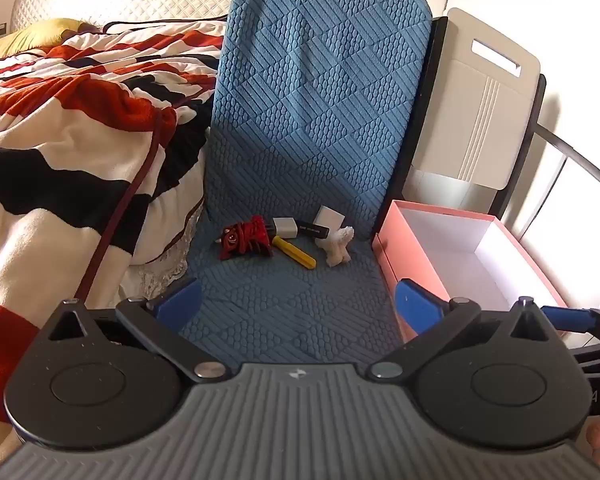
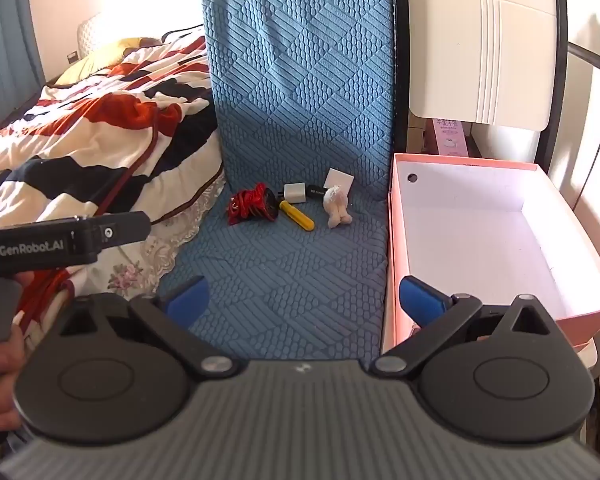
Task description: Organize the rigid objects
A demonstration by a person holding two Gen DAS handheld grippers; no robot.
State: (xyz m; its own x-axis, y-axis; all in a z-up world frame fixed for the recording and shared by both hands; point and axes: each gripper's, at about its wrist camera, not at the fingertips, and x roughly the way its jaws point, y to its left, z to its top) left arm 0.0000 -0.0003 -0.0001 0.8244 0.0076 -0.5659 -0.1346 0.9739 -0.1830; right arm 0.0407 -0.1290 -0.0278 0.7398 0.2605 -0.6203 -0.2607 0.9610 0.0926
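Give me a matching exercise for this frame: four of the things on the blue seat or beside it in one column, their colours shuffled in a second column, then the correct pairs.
Things:
1. toy car
2. stick-shaped item
3. small figurine
4. open box

Colours:
A. pink outside, white inside
B. yellow
C. red and black
D. off-white

Pairs: 1-C, 2-B, 3-D, 4-A

The first three lie on the blue seat cover; the box stands to its right. Neither the left hand-held gripper nor the right hand-held gripper holds anything; both are open.
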